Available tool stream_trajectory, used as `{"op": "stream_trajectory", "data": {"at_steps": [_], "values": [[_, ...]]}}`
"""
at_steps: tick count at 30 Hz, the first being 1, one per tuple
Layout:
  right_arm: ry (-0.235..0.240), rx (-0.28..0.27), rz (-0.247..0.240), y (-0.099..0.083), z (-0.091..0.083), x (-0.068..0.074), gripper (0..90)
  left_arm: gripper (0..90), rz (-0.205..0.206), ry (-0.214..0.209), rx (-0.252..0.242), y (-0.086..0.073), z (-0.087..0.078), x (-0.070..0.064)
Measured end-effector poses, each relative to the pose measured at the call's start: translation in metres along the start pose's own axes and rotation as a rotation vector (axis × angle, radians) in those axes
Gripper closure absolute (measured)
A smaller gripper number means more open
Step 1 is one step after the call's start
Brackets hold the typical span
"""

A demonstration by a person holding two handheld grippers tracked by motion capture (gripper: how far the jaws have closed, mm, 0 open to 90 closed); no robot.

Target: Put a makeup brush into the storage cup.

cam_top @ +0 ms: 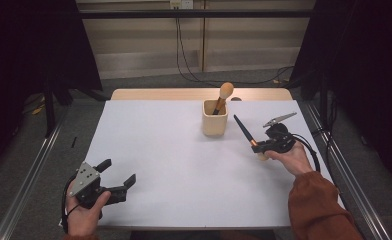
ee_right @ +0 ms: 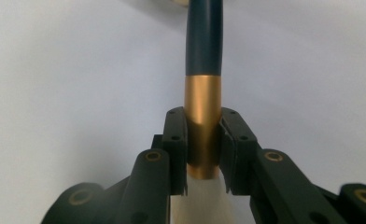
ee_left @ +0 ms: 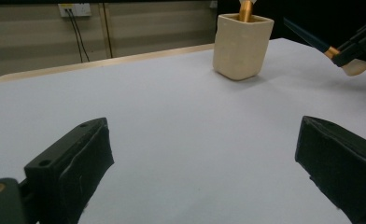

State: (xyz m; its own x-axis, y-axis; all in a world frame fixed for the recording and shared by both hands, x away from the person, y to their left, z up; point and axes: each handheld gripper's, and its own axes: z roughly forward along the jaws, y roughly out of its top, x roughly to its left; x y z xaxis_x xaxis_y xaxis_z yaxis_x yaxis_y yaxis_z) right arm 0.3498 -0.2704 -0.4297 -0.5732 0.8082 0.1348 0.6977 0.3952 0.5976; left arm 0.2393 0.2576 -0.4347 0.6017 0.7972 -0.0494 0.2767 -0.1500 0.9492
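Note:
A cream square cup (cam_top: 215, 119) (ee_left: 242, 45) stands on the white table (cam_top: 184, 165), a makeup brush (cam_top: 223, 96) upright in it with its tan head up. My right gripper (cam_top: 260, 146) (ee_right: 202, 140) is shut on the gold ferrule of a second brush (cam_top: 245, 131) (ee_right: 203, 88) (ee_left: 312, 39). That brush's dark handle points up and left toward the cup, and its pale bristle head (cam_top: 262, 156) (ee_right: 200, 200) hangs below the jaws. Near the table's front left corner, my left gripper (cam_top: 118, 172) (ee_left: 204, 168) is open with nothing between its fingers.
A wooden board edge (cam_top: 199, 94) shows behind the white sheet. Metal rails (cam_top: 29, 175) run along both sides of the table, and cables (cam_top: 184, 55) hang down the back wall.

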Motion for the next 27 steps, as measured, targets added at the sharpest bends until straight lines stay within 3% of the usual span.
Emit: {"op": "stream_trajectory", "data": {"at_steps": [8,14,17,22,27], "values": [[-0.015,-0.083,0.015,-0.004,-0.001,0.002,74.9,3.7,-0.004,0.0,-0.004,0.0,0.0,-0.001],[-0.027,-0.179,0.071,-0.018,-0.001,-0.001,74.9,3.7,0.001,-0.002,0.0,0.0,0.0,-0.001],[-0.028,-0.199,0.066,-0.02,-0.003,-0.001,74.9,3.7,-0.001,-0.003,-0.002,0.001,0.0,-0.001],[-0.029,-0.279,0.08,-0.028,-0.009,-0.002,74.9,3.7,0.008,-0.01,0.001,0.001,-0.001,-0.002],[-0.012,-0.311,0.056,-0.028,-0.015,0.003,74.8,3.7,0.013,-0.021,0.0,0.002,0.0,-0.003]]}}
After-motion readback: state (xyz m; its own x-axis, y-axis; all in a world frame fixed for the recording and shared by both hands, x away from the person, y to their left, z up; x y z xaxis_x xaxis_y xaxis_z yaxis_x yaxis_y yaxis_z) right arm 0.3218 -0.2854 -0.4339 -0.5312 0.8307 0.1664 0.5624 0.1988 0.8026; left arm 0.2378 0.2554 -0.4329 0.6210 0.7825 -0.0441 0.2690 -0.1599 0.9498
